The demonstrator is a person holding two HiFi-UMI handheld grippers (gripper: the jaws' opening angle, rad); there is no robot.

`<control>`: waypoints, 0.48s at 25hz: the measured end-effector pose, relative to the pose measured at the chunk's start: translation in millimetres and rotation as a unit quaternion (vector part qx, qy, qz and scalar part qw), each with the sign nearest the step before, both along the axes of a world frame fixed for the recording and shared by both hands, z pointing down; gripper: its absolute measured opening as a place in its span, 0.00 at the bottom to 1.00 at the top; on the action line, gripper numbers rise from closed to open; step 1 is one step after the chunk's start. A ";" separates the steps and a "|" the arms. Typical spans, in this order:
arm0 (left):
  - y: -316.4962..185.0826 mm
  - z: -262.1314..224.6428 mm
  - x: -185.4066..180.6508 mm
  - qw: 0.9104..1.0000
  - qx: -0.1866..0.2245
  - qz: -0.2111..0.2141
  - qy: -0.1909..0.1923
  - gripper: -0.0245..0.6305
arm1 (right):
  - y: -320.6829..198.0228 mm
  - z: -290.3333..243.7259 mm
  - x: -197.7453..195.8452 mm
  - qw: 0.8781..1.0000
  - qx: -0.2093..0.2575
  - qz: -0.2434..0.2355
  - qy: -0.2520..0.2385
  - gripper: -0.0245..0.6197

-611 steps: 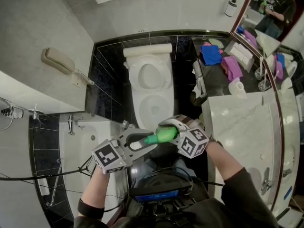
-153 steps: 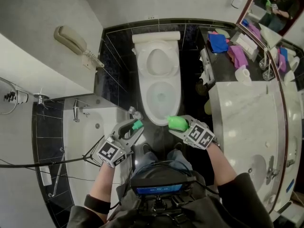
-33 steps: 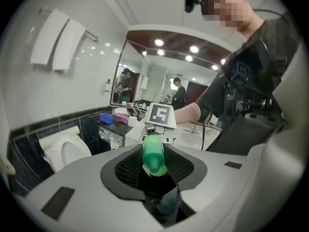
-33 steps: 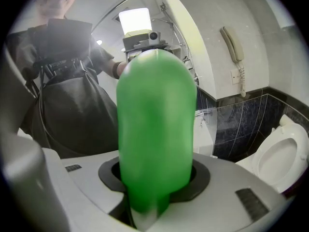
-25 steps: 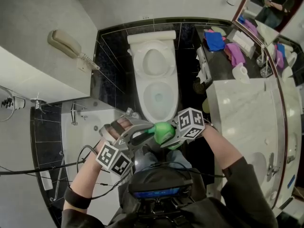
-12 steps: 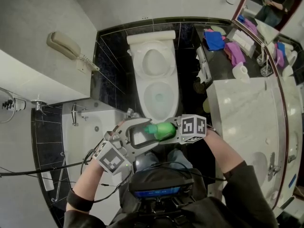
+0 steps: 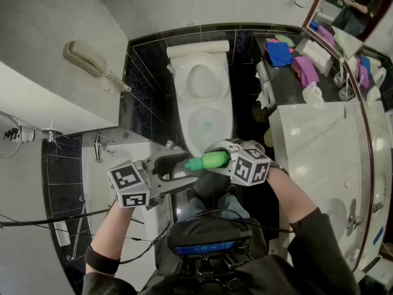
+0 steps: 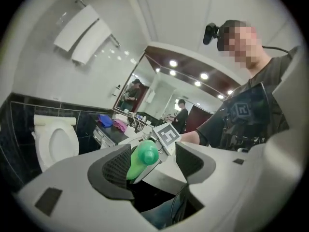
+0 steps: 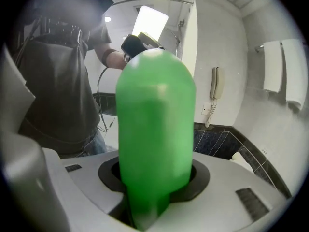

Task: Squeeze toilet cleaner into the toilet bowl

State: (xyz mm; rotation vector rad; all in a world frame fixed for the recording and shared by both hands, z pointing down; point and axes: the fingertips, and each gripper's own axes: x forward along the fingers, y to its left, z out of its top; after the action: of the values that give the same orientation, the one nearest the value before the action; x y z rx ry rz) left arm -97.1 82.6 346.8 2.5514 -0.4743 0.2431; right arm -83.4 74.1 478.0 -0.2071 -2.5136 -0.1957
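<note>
Head view: we hold the bottle (image 7: 210,160) clamped in the right gripper (image 7: 216,157), just short of the toilet bowl (image 7: 184,123) near rim, lying crosswise, cap (image 7: 191,164) pointing into the left gripper (image 7: 174,168), whose jaws have just been opening wide around it.

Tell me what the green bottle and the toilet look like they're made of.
The green bottle looks like plastic: smooth, evenly coloured, with a slightly dull sheen. The toilet looks like glazed white ceramic, probably porcelain: glossy, with soft highlights.
</note>
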 end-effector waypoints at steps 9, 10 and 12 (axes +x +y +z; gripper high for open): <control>-3.0 5.2 3.4 1.000 -0.013 0.005 0.007 0.35 | -5.3 1.0 -5.2 0.999 0.033 -0.002 0.005 0.34; -4.6 6.3 2.7 1.000 -0.008 0.001 0.003 0.30 | -4.9 1.5 -5.7 0.999 0.031 -0.003 0.005 0.34; -6.5 7.9 2.1 1.000 0.007 0.000 -0.005 0.24 | -3.6 2.0 -5.8 1.000 0.027 -0.007 0.007 0.34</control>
State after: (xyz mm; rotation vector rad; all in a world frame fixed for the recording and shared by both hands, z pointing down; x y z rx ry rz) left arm -95.0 76.1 354.7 2.5637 -0.4824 0.2544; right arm -89.2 70.5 480.0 -0.2046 -2.4896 -0.2674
